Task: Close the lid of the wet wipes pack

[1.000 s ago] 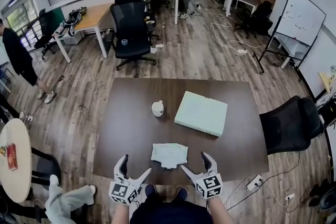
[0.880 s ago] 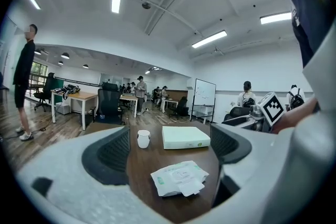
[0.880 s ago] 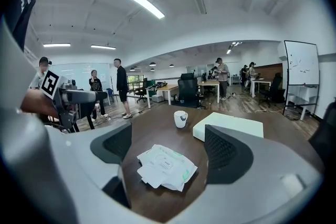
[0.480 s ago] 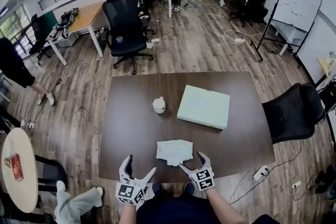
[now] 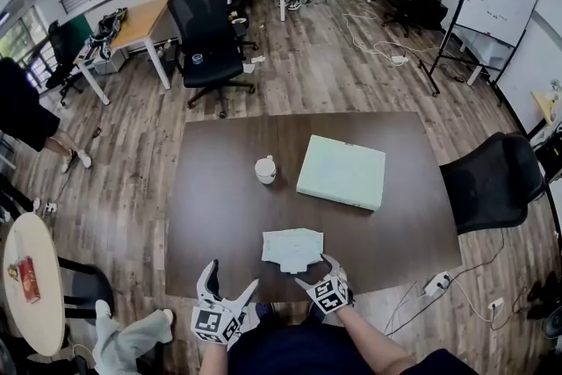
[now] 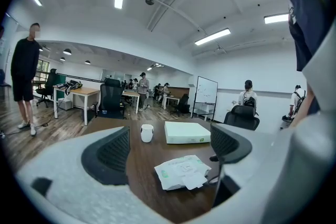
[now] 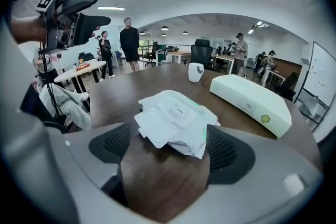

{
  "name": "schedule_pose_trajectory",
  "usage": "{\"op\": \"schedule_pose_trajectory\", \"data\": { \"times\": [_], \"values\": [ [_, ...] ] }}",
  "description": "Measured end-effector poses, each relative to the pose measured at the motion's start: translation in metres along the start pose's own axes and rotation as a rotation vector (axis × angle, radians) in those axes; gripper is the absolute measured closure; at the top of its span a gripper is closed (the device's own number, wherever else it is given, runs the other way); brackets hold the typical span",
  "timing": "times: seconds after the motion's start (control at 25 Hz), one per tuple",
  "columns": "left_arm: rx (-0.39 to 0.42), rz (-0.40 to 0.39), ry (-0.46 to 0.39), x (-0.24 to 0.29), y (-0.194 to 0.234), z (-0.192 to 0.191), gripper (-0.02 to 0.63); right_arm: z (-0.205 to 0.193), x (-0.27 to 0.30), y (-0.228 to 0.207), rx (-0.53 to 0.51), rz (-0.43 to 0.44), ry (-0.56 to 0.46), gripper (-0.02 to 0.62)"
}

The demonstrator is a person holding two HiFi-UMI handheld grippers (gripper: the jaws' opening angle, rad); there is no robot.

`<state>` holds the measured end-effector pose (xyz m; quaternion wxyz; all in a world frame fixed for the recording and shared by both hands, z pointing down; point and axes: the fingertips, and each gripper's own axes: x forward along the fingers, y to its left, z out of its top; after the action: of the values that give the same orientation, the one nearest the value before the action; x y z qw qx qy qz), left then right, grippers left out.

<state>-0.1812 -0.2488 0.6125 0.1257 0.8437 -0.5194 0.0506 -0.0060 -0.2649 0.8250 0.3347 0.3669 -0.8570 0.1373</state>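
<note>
The wet wipes pack lies flat near the front edge of the dark brown table. It is white with green marks. In the right gripper view the pack fills the space just beyond the jaws, and its white lid flap lies folded open toward me. My right gripper is open at the pack's near right corner, its jaws wide apart with nothing between them. My left gripper is open too, at the table's front edge left of the pack.
A white cup and a pale green box stand further back on the table. Black office chairs are at the right and beyond the far edge. A person stands at the left near a round white table.
My right gripper has moved forward and left to the pack's near right corner. The left gripper has stayed at the table's front edge. The pack has not moved.
</note>
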Motion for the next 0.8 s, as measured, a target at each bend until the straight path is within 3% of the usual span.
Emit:
{"op": "schedule_pose_trajectory", "data": {
  "times": [0.2, 0.6, 0.8],
  "values": [
    [-0.004, 0.012, 0.006, -0.006, 0.002, -0.003, 0.137, -0.017, 0.019, 0.004, -0.078, -0.011, 0.082, 0.125],
    [-0.012, 0.041, 0.017, -0.02, 0.008, -0.008, 0.137, -0.021, 0.039, -0.002, -0.207, -0.057, 0.152, 0.114],
    [-0.021, 0.052, 0.019, -0.018, 0.011, -0.011, 0.137, -0.018, 0.035, -0.01, -0.164, -0.07, 0.143, 0.109]
  ]
}}
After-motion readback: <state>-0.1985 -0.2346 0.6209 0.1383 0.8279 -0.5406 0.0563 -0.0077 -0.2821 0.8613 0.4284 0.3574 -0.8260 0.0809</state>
